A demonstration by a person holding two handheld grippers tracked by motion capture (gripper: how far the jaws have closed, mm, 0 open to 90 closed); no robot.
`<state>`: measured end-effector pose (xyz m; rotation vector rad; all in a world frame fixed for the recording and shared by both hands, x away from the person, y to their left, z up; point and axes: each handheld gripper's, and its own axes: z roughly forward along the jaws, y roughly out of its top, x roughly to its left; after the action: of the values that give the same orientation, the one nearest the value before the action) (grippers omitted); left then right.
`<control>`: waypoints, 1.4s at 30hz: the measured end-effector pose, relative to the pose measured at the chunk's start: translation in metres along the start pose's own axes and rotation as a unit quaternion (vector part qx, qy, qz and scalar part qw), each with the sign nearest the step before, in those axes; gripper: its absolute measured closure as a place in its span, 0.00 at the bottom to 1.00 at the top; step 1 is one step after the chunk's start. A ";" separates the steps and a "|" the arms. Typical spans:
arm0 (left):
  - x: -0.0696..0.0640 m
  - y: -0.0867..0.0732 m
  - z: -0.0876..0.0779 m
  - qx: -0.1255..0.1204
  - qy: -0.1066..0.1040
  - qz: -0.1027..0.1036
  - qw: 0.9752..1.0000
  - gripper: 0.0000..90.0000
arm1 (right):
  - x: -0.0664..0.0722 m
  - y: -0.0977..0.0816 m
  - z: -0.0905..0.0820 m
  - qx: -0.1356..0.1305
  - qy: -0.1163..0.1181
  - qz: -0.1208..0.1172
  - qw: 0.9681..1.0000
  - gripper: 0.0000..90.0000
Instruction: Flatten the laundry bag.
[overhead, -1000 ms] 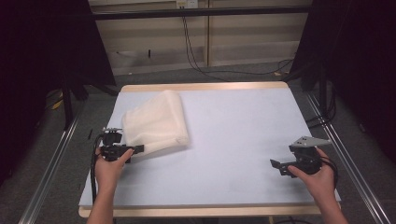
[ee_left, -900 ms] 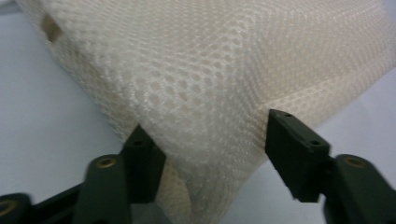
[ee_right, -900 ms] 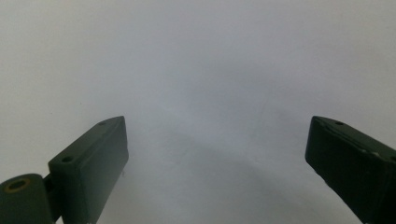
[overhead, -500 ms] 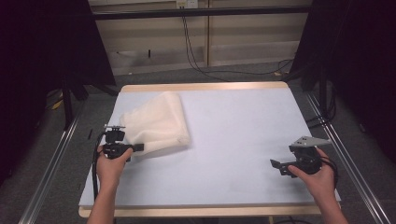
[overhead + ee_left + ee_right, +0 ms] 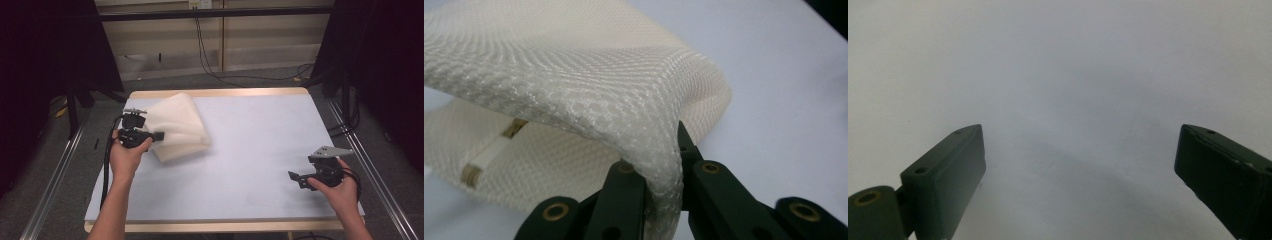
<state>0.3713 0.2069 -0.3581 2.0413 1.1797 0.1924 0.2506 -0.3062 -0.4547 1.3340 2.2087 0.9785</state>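
Since the earlier frames your left gripper [image 5: 159,135] has lifted off the table's left side, and its jaws have just been closing, from wide apart onto the near-left edge of the mesh bag [image 5: 180,125]. That edge now rides up off the surface with the gripper, so the bag's near corner is curled over where before it lay flatter. Your right hand has not shifted.

Left gripper view: your two black jaws are clamped on the bag's [image 5: 589,80] folded hem, mesh pinched tight between them, and the top layer arches up and away from the jaws. Under that arch the lower layer shows, with a white strip and two small tan fittings at the left; can't tell what they are. The white table [image 5: 784,90] lies behind on the right.

The bag sits at the far left of the table [image 5: 260,150]; its far side rests on the surface, its near side hangs from your left gripper. Your left hand [image 5: 127,155] wraps the gripper body, cable trailing down past the wrist.

Your right gripper [image 5: 295,177] sits at the near right, well apart from the bag, held low over the table by your right hand [image 5: 340,187]. Right gripper view: its jaws stand wide apart, grasping nothing, with bare white table [image 5: 1073,100] between them.
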 end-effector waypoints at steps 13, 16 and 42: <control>-0.036 0.019 0.021 0.018 -0.041 0.042 0.998 0.97 | 0.018 0.009 0.012 -0.007 0.027 -0.024 0.999 0.06; -0.039 0.018 0.024 0.022 -0.045 0.050 0.997 0.97 | 0.027 0.015 0.018 -0.003 0.033 -0.041 0.999 0.03; -0.086 0.003 0.060 0.047 -0.139 0.081 0.986 0.97 | 0.127 0.112 0.114 -0.097 0.131 -0.164 0.973 0.11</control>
<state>0.3530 0.1058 -0.3789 2.1646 0.8655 -0.0701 0.3305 -0.1181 -0.4472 0.7577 2.3486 1.2566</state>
